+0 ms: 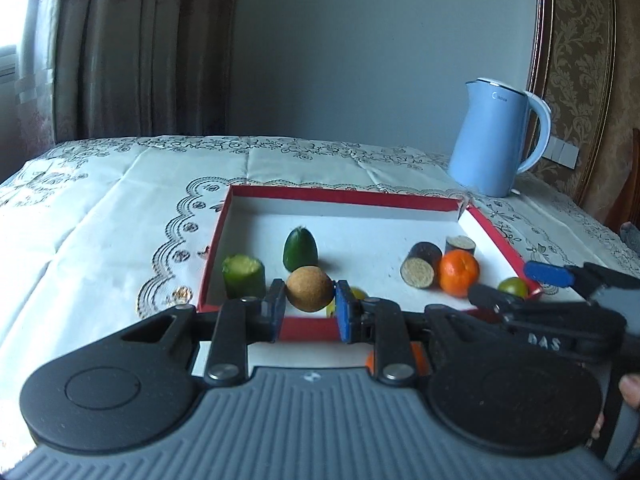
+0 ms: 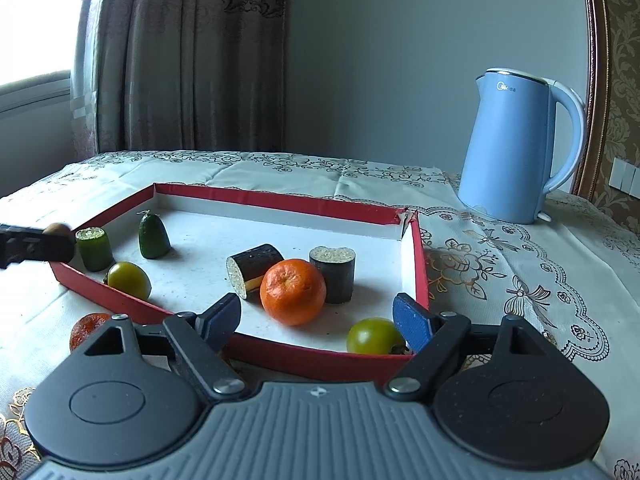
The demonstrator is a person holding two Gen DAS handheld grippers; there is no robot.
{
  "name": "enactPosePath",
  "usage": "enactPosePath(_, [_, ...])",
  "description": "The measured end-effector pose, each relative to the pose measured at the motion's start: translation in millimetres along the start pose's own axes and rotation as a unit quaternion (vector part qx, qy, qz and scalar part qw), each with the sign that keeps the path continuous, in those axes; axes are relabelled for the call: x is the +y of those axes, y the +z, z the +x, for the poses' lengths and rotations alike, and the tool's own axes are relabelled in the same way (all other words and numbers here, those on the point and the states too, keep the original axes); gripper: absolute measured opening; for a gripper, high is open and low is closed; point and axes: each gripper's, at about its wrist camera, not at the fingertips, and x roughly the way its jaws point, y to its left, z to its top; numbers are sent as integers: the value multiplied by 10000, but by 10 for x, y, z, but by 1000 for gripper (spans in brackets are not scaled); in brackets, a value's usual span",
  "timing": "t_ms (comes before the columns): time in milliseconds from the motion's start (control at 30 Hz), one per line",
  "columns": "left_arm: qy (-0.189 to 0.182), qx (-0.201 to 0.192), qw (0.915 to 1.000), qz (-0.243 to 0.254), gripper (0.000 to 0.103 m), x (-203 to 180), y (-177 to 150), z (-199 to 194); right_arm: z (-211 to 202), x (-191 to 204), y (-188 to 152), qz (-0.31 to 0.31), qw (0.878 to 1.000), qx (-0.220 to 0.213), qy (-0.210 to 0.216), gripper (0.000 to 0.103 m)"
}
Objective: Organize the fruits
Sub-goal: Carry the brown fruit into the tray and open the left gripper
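Note:
My left gripper (image 1: 310,306) is shut on a round brown fruit (image 1: 309,289), held just above the near edge of the red tray (image 1: 340,194). In the right wrist view that fruit (image 2: 60,229) shows at the far left. My right gripper (image 2: 318,320) stands open at the tray's near wall (image 2: 304,356), pads touching nothing. An orange (image 2: 293,291) lies in the tray just beyond its fingertips, beside two dark eggplant pieces (image 2: 256,270). Two green tomatoes (image 2: 129,280) and two cucumber pieces (image 2: 94,249) also lie in the tray. A second orange (image 2: 90,328) sits outside it.
A light blue kettle (image 2: 516,148) stands on the patterned tablecloth (image 2: 500,272) behind the tray's right corner. Curtains and a wall close off the back of the table. A hand (image 1: 630,392) shows at the right edge of the left wrist view.

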Motion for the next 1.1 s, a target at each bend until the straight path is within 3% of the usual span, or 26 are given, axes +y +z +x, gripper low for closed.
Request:
enactPosePath(400, [-20, 292, 9994, 196, 24, -37, 114, 447, 1, -2, 0, -3, 10000, -3, -4, 83])
enactPosePath(767, [194, 568, 9982, 95, 24, 19, 150, 766, 6, -8, -4, -19, 10000, -3, -19, 84])
enactPosePath(1033, [270, 615, 9977, 119, 24, 46, 105, 831, 6, -6, -4, -18, 10000, -1, -18, 84])
enactPosePath(1100, [248, 608, 9978, 133, 32, 43, 100, 821, 11, -10, -5, -1, 10000, 7, -19, 85])
